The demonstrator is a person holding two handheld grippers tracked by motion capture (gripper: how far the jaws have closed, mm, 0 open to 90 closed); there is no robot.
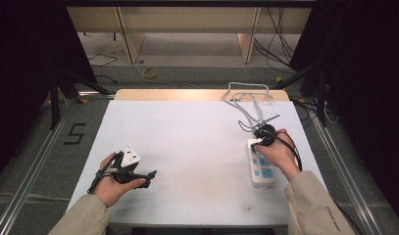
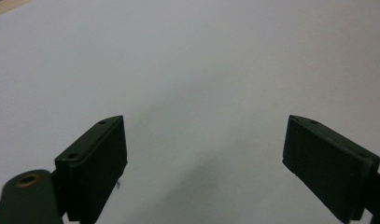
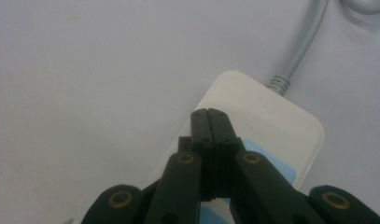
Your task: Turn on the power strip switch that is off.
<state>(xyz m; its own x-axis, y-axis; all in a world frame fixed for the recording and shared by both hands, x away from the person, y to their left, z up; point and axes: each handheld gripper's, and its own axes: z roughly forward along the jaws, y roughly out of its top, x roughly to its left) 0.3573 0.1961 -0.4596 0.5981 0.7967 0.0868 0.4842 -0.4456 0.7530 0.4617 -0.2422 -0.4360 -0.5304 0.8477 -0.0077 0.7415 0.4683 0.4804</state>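
- The power strip [image 1: 261, 166] lies near the right edge of the white bench [image 1: 187, 147], its long axis running from the near edge toward the far one, tilted slightly, with its grey cord [image 1: 248, 100] leaving the far end and looping near the far right corner.
- The right gripper [image 1: 263, 135] sits directly over the far end of that strip. In the right gripper view its 2 fingers [image 3: 210, 122] are pressed flat together with nothing between them, their tips poised over the white casing [image 3: 267, 121] just short of where the cord [image 3: 297, 58] enters; whether the tips actually touch the casing cannot be told.
- The blue-faced sockets [image 1: 264, 172] lie on the near side of those tips, back along the strip toward the person's right hand [image 1: 280, 154], so any move onto them would run along the long axis toward the person.
- The left gripper [image 1: 143, 177] rests well apart, near the left front of the bench, pointing across toward the right. In the left gripper view its fingers [image 2: 96, 163] stand spread wide, released, over bare white surface.
- The right hand is plainly the nearer one; the left would have to cross most of the bench to reach the strip, which looks like right-side work for now.
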